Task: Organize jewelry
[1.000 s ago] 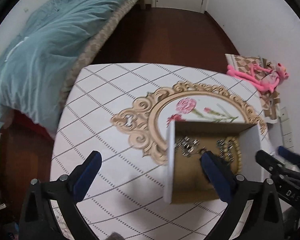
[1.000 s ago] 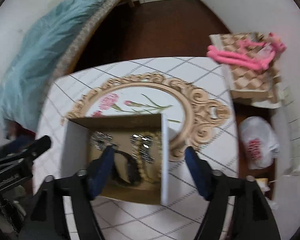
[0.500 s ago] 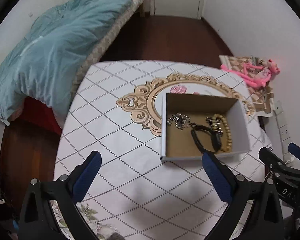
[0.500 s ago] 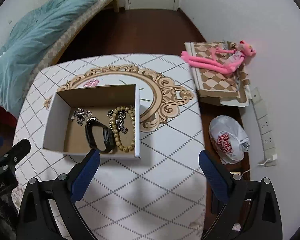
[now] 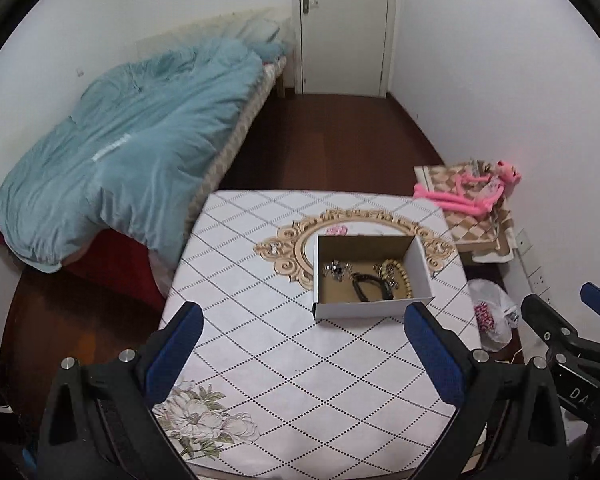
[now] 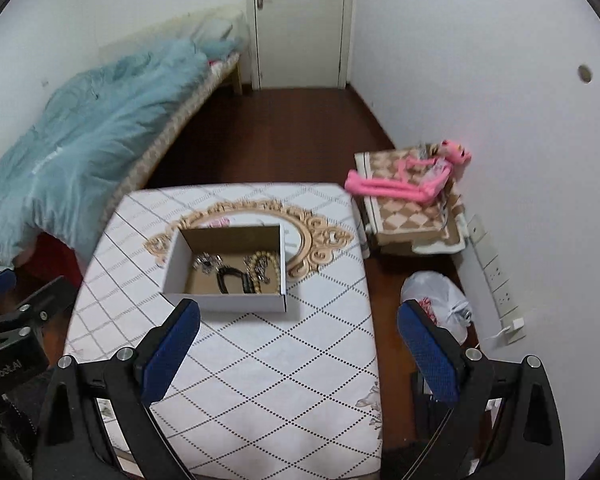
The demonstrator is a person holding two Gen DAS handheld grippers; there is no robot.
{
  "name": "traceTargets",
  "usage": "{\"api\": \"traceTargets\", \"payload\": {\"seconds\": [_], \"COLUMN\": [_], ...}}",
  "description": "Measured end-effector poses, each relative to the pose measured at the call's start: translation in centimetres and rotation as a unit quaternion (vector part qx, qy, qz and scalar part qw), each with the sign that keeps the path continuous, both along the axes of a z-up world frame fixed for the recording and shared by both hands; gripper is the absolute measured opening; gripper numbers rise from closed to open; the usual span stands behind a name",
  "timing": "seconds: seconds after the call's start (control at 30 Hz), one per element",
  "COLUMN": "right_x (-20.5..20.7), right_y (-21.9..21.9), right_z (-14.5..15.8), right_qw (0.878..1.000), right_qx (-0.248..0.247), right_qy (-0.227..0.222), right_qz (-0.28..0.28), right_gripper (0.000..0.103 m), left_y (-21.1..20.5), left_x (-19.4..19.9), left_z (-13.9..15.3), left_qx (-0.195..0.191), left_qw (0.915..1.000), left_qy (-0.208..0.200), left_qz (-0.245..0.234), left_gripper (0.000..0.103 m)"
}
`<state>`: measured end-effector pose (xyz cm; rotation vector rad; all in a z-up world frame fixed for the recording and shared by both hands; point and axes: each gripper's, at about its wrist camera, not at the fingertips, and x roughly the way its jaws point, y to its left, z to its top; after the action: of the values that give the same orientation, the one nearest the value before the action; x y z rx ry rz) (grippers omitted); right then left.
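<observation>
A small open cardboard box (image 5: pixel 420 262) (image 6: pixel 172 260) sits on the white patterned table (image 5: pixel 260 340) (image 6: pixel 300 340). Inside lie a silver chain piece (image 5: pixel 337 270) (image 6: pixel 206 262), a black band (image 5: pixel 370 286) (image 6: pixel 232 278) and a tan bead bracelet (image 5: pixel 402 276) (image 6: pixel 260 266). My left gripper (image 5: pixel 304 344) is open and empty, held well back and above the table's near side. My right gripper (image 6: pixel 296 340) is also open and empty, held back over the table's right edge. Each gripper shows at the other view's edge.
A bed with a teal duvet (image 5: pixel 132 152) (image 6: pixel 80 144) stands left of the table. A pink plush toy (image 5: pixel 468 196) (image 6: pixel 404 184) lies on a checkered stand at the right wall. A white plastic bag (image 5: pixel 492 316) (image 6: pixel 436 300) sits on the dark wood floor.
Both grippers have pulled back and up, away from the box. The box, close between the fingers a second ago, now rests far ahead on the table.
</observation>
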<state>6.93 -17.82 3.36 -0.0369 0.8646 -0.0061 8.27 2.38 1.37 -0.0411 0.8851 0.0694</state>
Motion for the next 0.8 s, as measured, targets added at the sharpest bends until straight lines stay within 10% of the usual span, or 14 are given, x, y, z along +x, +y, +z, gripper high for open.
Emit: {"api": "traceTargets", "payload": {"seconds": [0.43,0.8], "right_x": [-6.0,-6.8], "right_y": [0.1,0.4], "right_z": [7.7,8.3], "right_qw": [0.997,0.998], "right_qx": [-0.004,-0.001], "right_qy": [-0.072,-0.062], "right_qz": [0.001,0.010], "right_gripper": [0.103,0.103], "left_y": [0.1,-0.1], "left_x": [-4.9,-5.8], "left_z": [6.0,5.9], "left_qx": [-0.007,-0.011], "left_qw": [0.9990,0.9993], "left_qy": [-0.045,-0.036], "left_qz": [0.002,0.000], "left_gripper": [0.102,0.102]}}
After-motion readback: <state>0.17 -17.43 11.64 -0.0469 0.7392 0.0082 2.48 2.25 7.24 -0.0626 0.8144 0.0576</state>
